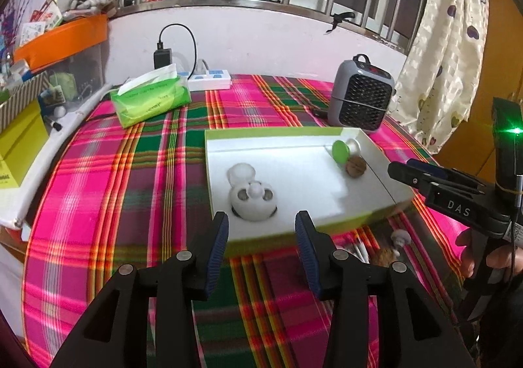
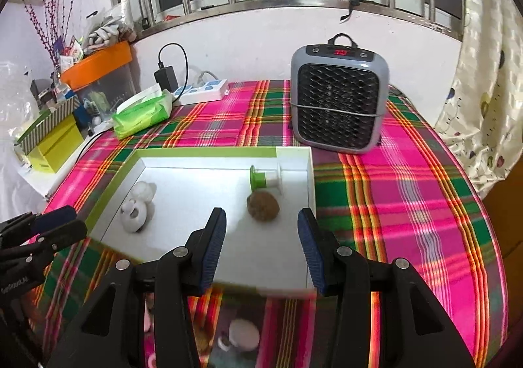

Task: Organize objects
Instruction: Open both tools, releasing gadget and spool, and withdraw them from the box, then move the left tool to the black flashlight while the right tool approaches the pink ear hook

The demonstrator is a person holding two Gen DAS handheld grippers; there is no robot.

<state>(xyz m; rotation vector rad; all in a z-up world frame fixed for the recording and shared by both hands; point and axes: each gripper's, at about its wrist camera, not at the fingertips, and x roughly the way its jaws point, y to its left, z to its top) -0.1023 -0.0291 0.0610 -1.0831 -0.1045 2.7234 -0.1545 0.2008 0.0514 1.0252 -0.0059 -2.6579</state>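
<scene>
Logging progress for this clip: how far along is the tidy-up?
Done: the white earbud case, green-capped spool and walnut sit in the tray. In hand: nothing; left gripper and right gripper are open. Left: small items remain on the cloth in front of the tray.

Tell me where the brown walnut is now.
The round brown walnut lies inside the shallow white tray, at its right end, just in front of the green-capped spool.
</scene>
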